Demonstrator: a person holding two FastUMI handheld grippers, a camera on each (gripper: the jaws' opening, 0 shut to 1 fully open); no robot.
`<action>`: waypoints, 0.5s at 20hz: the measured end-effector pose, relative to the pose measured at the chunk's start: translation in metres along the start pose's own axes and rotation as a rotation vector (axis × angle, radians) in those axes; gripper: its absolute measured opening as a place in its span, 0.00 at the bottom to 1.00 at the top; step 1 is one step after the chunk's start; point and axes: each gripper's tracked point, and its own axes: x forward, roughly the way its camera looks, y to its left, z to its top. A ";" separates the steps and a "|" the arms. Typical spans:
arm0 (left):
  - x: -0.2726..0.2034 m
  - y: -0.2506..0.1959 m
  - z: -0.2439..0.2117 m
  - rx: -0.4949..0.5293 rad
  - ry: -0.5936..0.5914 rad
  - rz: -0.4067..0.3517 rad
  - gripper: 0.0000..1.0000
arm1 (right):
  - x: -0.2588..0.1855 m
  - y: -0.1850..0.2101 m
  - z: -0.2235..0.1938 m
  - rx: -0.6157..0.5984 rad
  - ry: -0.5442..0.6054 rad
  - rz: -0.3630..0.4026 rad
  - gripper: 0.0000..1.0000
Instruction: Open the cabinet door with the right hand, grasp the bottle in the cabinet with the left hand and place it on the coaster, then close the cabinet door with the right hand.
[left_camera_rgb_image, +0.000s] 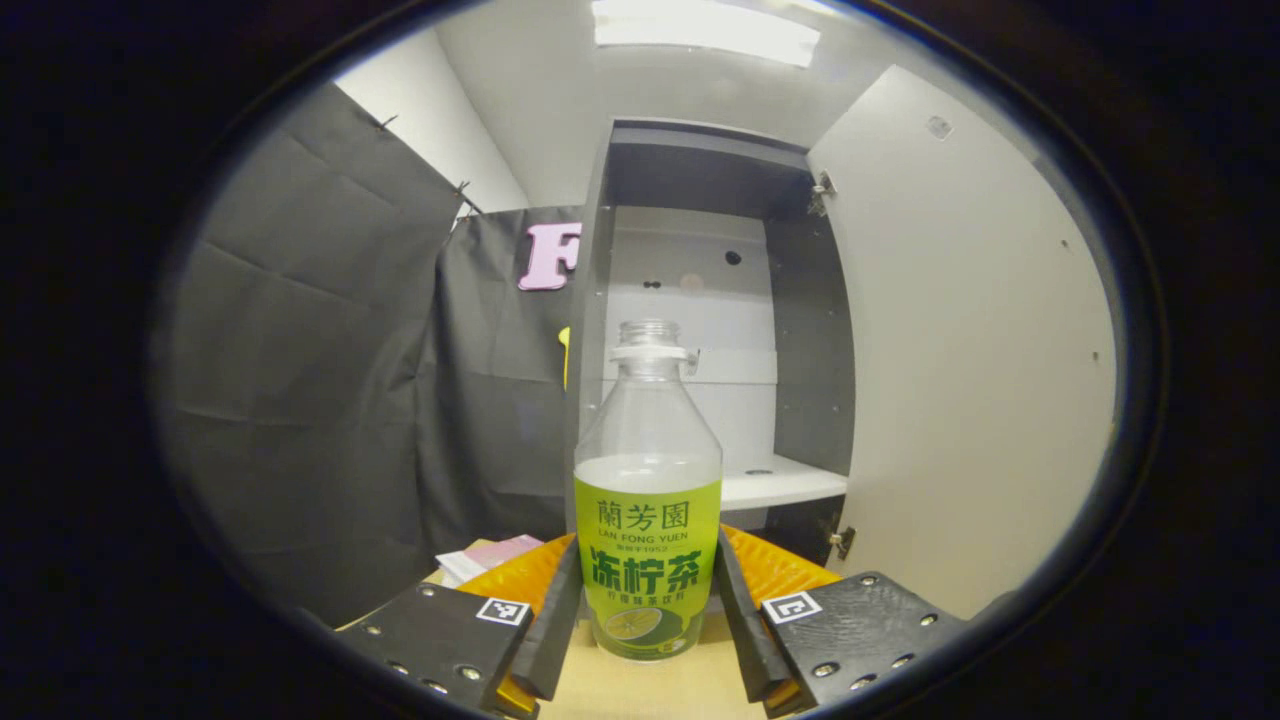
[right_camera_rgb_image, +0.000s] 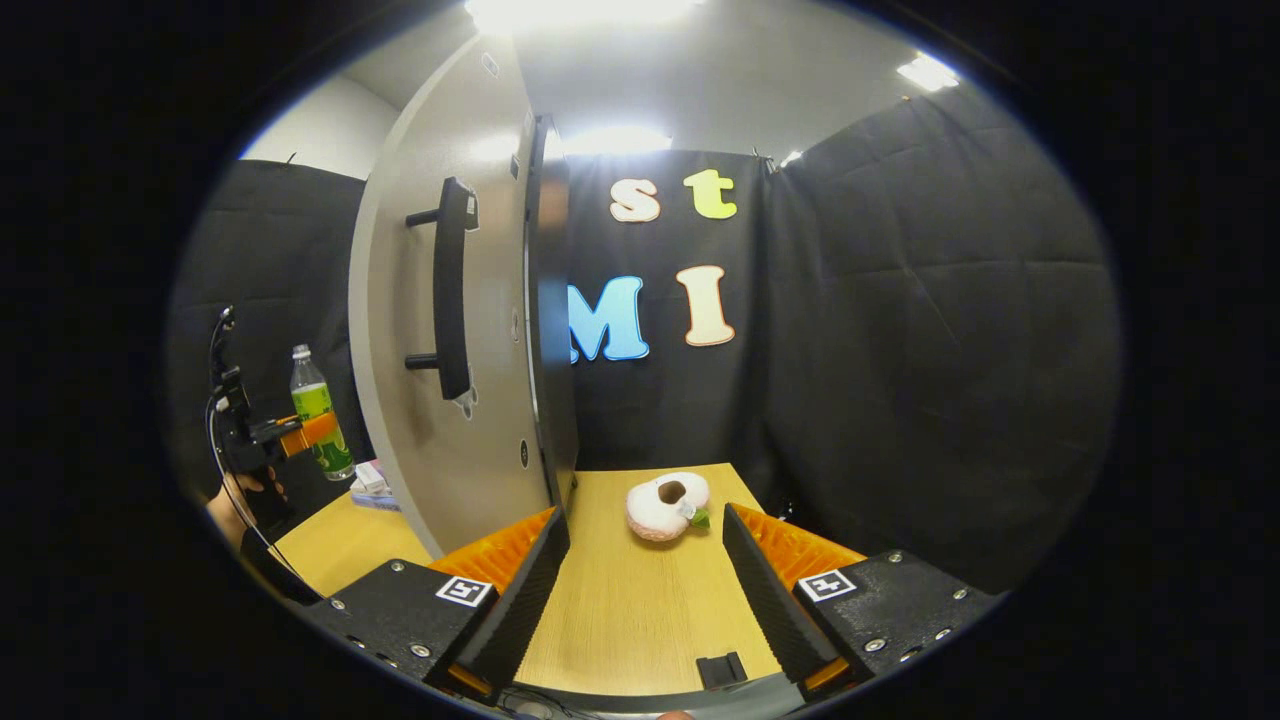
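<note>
In the right gripper view, the left hand-held gripper (right_camera_rgb_image: 312, 430) shows at the far left, holding the bottle (right_camera_rgb_image: 318, 410) upright just outside the cabinet door (right_camera_rgb_image: 400, 330). In the left gripper view its jaws are drawn in to the bottle's width. Both fingers (left_camera_rgb_image: 560, 610) appear to press the labelled lower body of the bottle (left_camera_rgb_image: 648, 480), with the open cabinet (left_camera_rgb_image: 700, 300) behind.

The bottle looks like thin clear plastic, its upper part see-through, so it is probably light and will dent if squeezed hard. The glossy wrap may be slippery. The wide labelled belly, where the fingers sit, seems the surest hold, and the narrow neck a poorer one.

The green label carries dark printed writing and a citrus-slice picture, left unread here.

Further right, the door stands swung open with its dark bar handle (right_camera_rgb_image: 450, 290) facing out. The right hand-held gripper (right_camera_rgb_image: 645, 590) is spread wide over the tabletop (right_camera_rgb_image: 620, 620) and holds nothing.
</note>
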 end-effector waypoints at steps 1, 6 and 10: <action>-0.007 0.003 -0.008 0.001 0.004 0.002 0.65 | -0.001 0.000 -0.001 0.000 0.001 0.005 0.95; -0.043 0.011 -0.048 -0.018 0.019 0.013 0.69 | -0.001 0.004 -0.008 0.009 0.008 0.011 0.95; -0.060 0.017 -0.084 -0.009 0.050 0.024 0.69 | -0.003 0.005 -0.015 0.009 0.025 0.011 0.95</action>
